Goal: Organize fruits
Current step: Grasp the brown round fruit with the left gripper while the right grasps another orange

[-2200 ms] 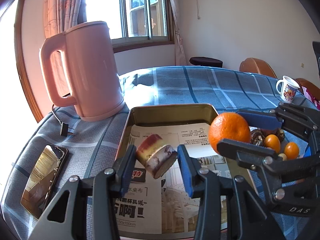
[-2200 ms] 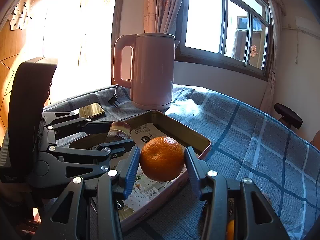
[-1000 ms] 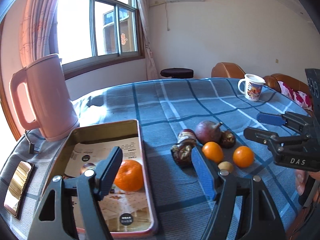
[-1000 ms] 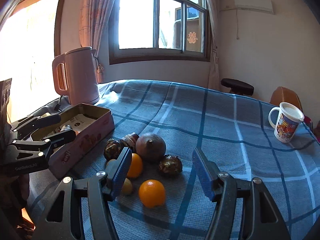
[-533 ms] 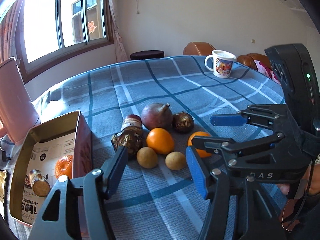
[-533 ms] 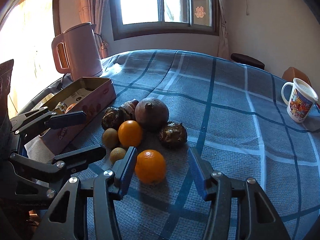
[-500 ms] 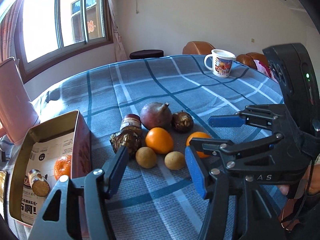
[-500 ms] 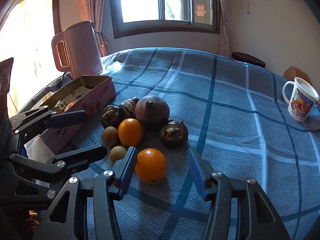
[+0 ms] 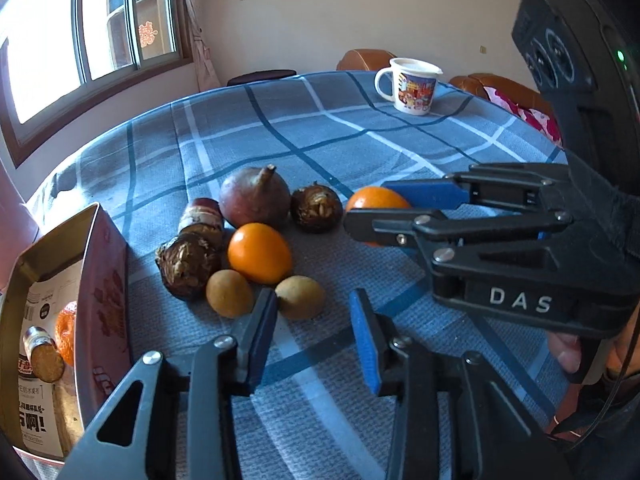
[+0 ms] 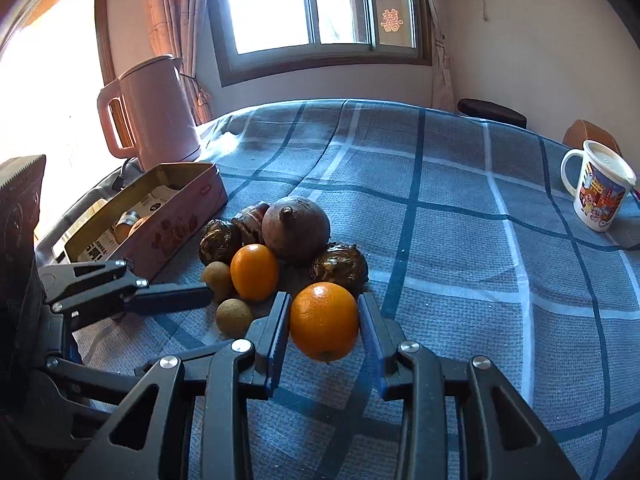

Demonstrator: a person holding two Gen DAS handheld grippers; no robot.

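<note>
A pile of fruit lies on the blue plaid cloth: a purple-brown round fruit [image 9: 255, 201], dark scaly fruits [image 9: 316, 208], an orange [image 9: 259, 253] and two small tan fruits [image 9: 300, 297]. My left gripper [image 9: 314, 320] is open, just short of the right tan fruit. My right gripper [image 10: 324, 322] has closed around a second orange [image 10: 324, 321], which still rests on the cloth; its pads [image 10: 280, 326] touch both sides. A pink tin [image 9: 102, 280] at the left holds an orange and a cut piece.
A pink kettle [image 10: 154, 114] stands behind the tin [image 10: 176, 216]. A printed white mug [image 10: 600, 196] stands at the far right of the table. Wooden chairs and a dark stool stand beyond the table's far edge.
Both grippers have moved in on the fruit pile. My right gripper has closed from open around the near orange. My left gripper has narrowed and come nearer to the tan fruits.
</note>
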